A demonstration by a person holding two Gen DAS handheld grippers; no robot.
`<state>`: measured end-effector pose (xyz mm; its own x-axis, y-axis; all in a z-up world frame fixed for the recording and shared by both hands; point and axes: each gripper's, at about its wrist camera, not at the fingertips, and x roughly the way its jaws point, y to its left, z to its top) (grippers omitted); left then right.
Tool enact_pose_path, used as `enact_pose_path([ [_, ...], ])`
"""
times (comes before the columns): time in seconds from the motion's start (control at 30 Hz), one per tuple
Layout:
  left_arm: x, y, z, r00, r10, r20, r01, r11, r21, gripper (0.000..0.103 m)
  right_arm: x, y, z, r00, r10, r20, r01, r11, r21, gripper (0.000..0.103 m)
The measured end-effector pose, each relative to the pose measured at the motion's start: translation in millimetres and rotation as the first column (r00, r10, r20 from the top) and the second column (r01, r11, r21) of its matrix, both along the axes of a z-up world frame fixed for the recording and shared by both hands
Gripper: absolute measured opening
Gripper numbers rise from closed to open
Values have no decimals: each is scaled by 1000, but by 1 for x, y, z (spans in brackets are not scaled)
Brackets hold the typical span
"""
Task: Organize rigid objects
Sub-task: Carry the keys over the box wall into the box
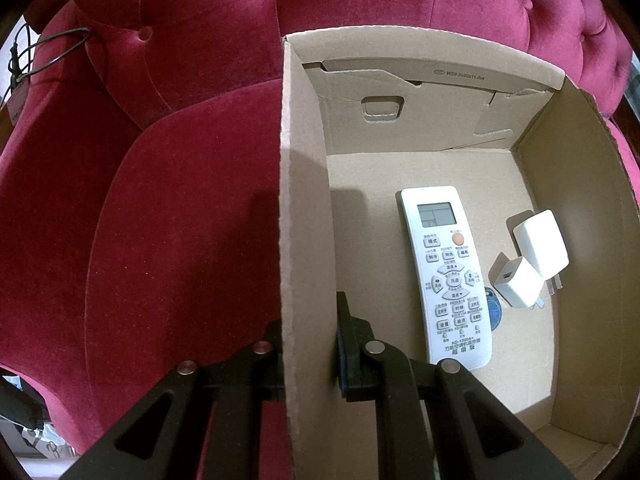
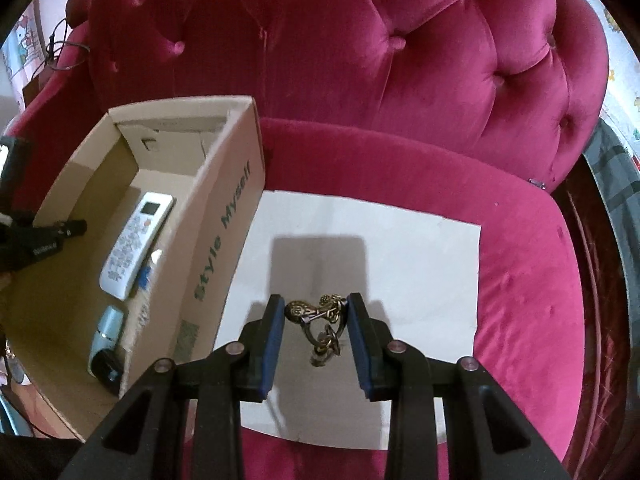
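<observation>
Now right gripper (image 2: 316, 320) clamps brass keychain (image 2: 318, 314) above white sheet (image 2: 400, 248); left gripper (image 1: 310, 344) pinches cardboard box (image 1: 304, 200) wall. Next: carry left, drop beside remote (image 1: 444, 272).

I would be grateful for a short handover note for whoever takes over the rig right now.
Left hand-held gripper: shut on the box wall, steadying the box.
Right hand-held gripper: shut on a brass keychain, held above the white sheet.
In the box: remote, two white chargers, a blue tag and a pale blue device.
Left: put the keychain in the box; the sheet shows nothing else.
</observation>
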<state>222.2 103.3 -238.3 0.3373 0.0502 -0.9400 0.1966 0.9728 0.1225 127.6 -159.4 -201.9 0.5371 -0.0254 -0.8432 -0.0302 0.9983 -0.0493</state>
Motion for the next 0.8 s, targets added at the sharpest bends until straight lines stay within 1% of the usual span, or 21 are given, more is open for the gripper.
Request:
enact_pose_path([
  [0.3,0,1,0,1000,-2,1,2,1000,-3,14,7,10,38,999,9,46,-7,999,-34,33],
  [0.5,0,2,1,1000,-1,-1,1,1000,-6,14,13,19,64,997,16,75,-13,999,-35,33],
  [0.8,0,-1,1,1000,-5,1,5,1000,7,14,25,50,101,991,63,115,-59,997,-41,33],
])
